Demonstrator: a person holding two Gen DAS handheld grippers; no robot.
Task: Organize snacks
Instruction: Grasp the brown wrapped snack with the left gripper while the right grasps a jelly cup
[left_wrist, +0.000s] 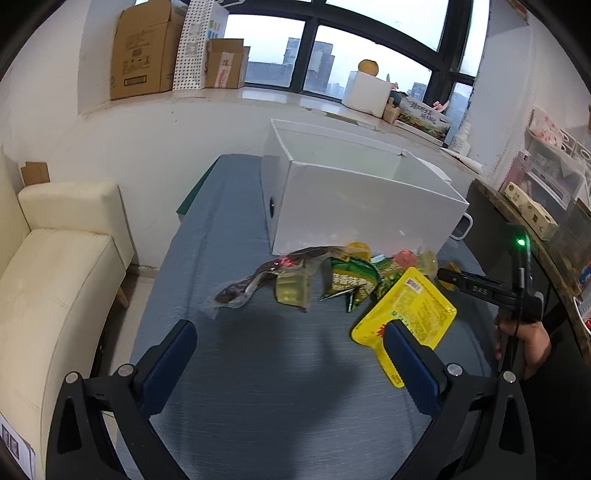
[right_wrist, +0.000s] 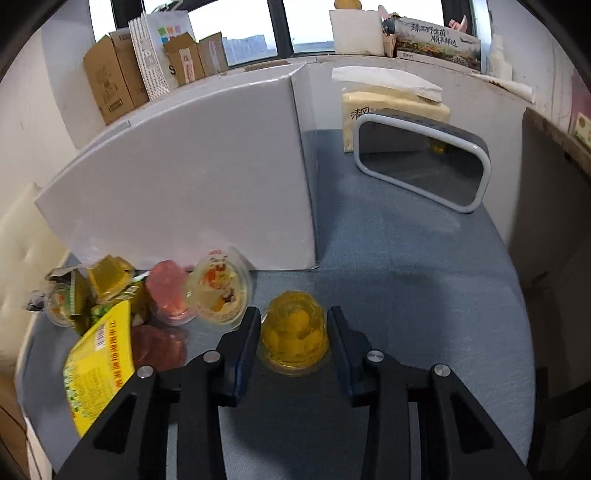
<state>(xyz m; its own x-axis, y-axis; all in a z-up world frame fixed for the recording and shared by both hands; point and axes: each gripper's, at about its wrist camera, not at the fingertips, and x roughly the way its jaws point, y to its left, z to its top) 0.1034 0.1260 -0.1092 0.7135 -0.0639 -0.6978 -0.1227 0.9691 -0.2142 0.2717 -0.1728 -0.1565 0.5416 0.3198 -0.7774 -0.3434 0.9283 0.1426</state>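
White box (left_wrist: 354, 206): open at the top, standing at the far end of the blue table (left_wrist: 258, 369); stiff walls, probably the place for the snacks.
Yellow packet (left_wrist: 410, 314): flat, light, slippery film; lies nearest the left gripper; best taken by one edge.
Yellow jelly cup (right_wrist: 293, 332): upside down on the table, just apart from the pile; smooth dome, soft thin plastic, so squeeze gently, low on its sides.
Right gripper (right_wrist: 293, 328): fingers on both sides of the cup, a narrow gap remains, not yet pressing.
Left gripper (left_wrist: 290, 354): wide open, empty, hovering over bare table.
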